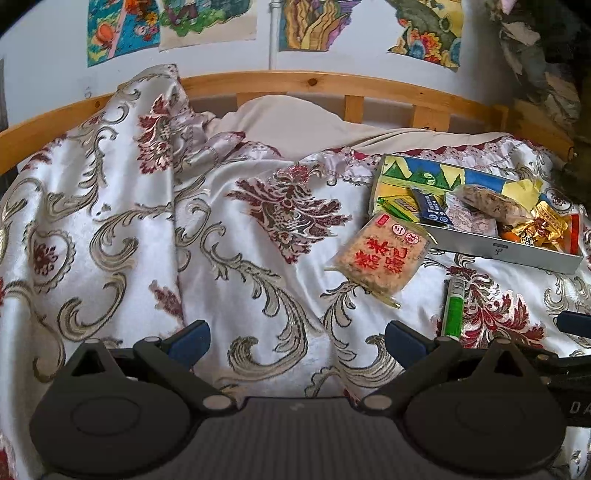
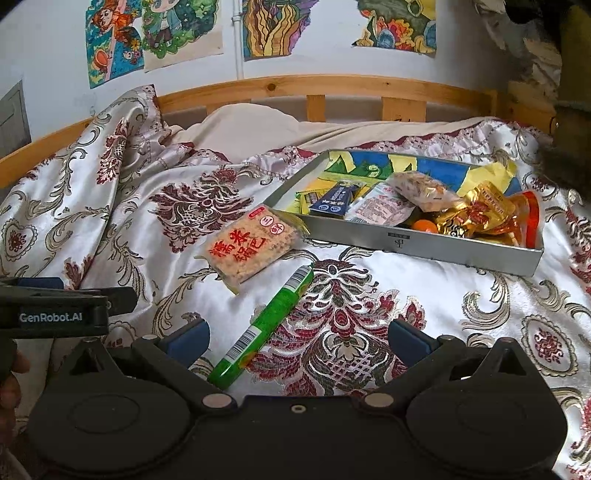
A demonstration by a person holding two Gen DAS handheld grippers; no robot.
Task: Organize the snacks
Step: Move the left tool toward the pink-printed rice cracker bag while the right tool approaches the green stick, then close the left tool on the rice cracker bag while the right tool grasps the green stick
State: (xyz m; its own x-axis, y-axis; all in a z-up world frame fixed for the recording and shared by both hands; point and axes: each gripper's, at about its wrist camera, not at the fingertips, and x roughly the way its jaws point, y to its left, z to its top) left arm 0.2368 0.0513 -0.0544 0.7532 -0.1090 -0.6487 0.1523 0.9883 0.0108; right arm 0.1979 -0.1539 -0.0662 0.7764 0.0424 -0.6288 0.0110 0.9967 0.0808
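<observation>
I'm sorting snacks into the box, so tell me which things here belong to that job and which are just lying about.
For the job:
- grey snack box
- rice cracker packet
- green snack tube
- gold-wrapped snacks

Just lying about:
- floral bedspread
- beige pillow
- wall drawings
- wooden bed rail

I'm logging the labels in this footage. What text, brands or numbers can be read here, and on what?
"GenRobot.AI": on the left hand-held gripper body, seen from the right wrist.
"糯米锅巴": red characters on the rice cracker packet.
"D A": partial letters on a black part at the left view's right edge.
Green tube: barcodes only, digits too small.
Tin tray logo and dark blue packet: blurred.
</observation>
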